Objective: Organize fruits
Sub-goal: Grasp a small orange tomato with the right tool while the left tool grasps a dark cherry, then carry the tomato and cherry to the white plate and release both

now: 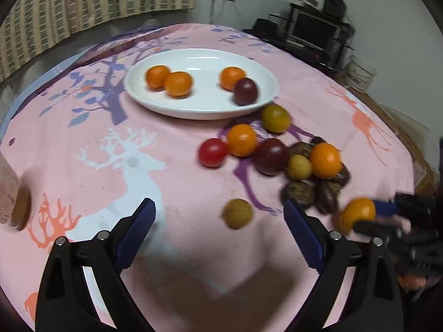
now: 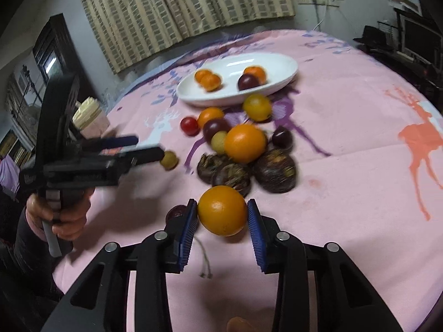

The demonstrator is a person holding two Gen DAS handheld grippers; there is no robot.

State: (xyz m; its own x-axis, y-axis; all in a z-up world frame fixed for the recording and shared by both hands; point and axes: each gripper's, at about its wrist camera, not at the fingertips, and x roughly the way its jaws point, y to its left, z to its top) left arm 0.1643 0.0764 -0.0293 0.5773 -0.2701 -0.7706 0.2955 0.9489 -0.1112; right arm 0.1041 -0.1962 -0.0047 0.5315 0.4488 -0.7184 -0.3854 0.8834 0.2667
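Observation:
A white oval plate at the far side of the table holds three small oranges and a dark purple fruit. Loose fruits lie in a pile in front of it: oranges, a red tomato, yellow and dark fruits. My right gripper is shut on an orange, also seen in the left wrist view. My left gripper is open and empty, with a small yellow-brown fruit on the cloth between its fingers.
A pink tablecloth with deer prints covers the round table. A jar stands at the left edge. Curtains hang behind; a monitor stand is at the far right.

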